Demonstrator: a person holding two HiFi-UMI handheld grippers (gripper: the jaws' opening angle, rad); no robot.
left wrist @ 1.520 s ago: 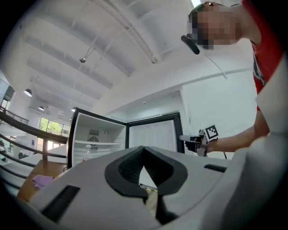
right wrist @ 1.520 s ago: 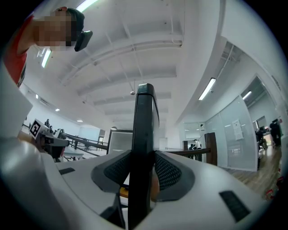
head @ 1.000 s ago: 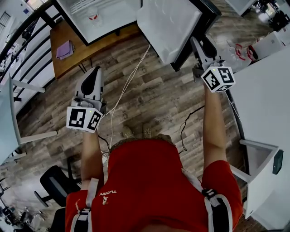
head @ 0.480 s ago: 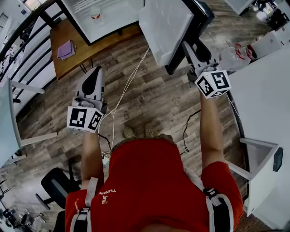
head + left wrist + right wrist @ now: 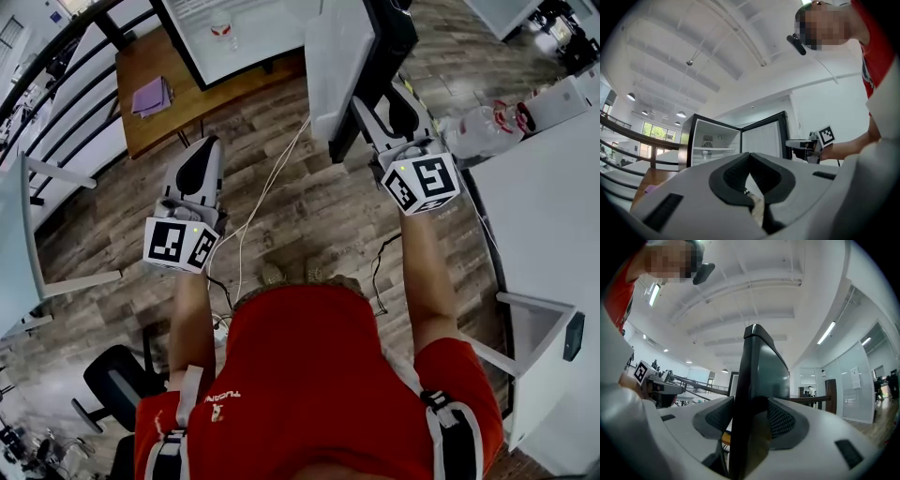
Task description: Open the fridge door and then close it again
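White-lined fridge door (image 5: 337, 52) stands partly swung out from the fridge (image 5: 234, 42). Its black edge sits between the jaws of the right hand-held gripper (image 5: 380, 98), which have just been opening and straddle it loosely, probably enough to push it shut. That forearm reaches forward, roughly level. The left hand-held gripper (image 5: 206, 155), jaws together and empty, hangs idle over the wooden floor (image 5: 309, 206), well apart from the door.
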